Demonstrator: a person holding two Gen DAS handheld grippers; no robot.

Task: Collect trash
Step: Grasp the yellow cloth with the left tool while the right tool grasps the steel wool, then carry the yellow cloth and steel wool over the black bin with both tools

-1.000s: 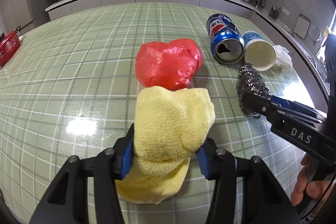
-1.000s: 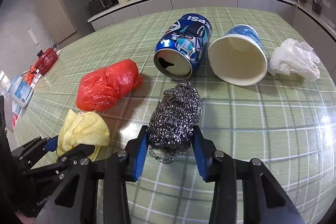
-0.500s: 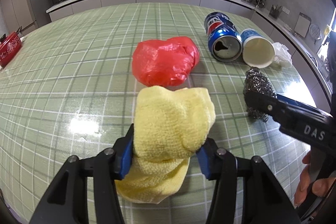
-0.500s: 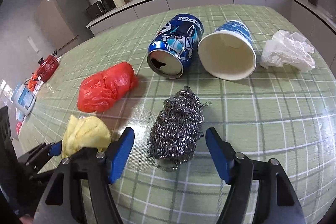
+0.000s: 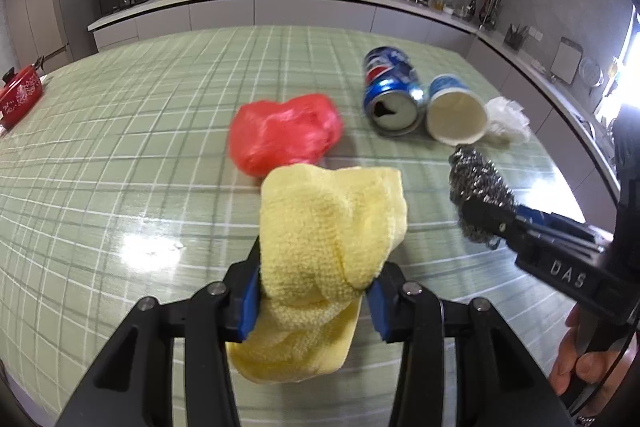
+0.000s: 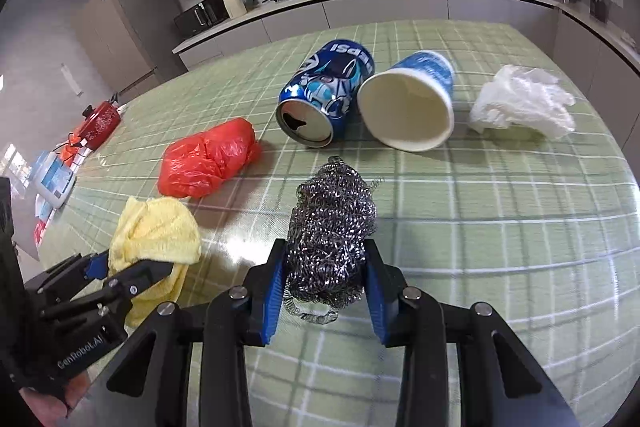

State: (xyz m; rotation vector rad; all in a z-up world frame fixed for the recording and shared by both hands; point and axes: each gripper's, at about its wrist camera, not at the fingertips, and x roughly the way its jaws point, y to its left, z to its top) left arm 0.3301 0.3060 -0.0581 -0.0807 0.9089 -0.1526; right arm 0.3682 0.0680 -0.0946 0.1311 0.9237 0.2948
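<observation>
Left wrist view is showing the left tongs [image 5: 312, 287] squeezing a yellow cloth [image 5: 328, 227]. The blue pads are pressing on both sides of the cloth, and it is bulging out above them and hanging down below them. The cloth is up off the green table [image 5: 120, 147]. These tongs have just been closing a bit tighter on the cloth.

Right wrist view is showing the right tongs [image 6: 326, 283] gripping a ball of steel wool [image 6: 332, 239]. Its pads are pushing in on both sides of the wool, and they have just been closing on it. The wool is sticking out past the tips, toward the can [image 6: 324, 95].

The trash is lying on the table, out in front of both tongs. A red bag [image 6: 208, 159] is sitting crumpled just past the cloth. The blue can is lying on its side with its open top facing the cameras. Inside the hole it is looking dark, and I cannot tell if anything is in it. A paper cup [image 6: 412, 107] is lying on its side right beside the can, touching it or nearly so. Its mouth is facing the cameras and it is looking empty inside. A white crumpled wrapper [image 6: 524, 103] is lying near the cup, on its far side from the can.

A red pot [image 5: 20, 95] is sitting far off at the table's left edge. A hand [image 5: 580, 359] is holding the right tongs' handle.
</observation>
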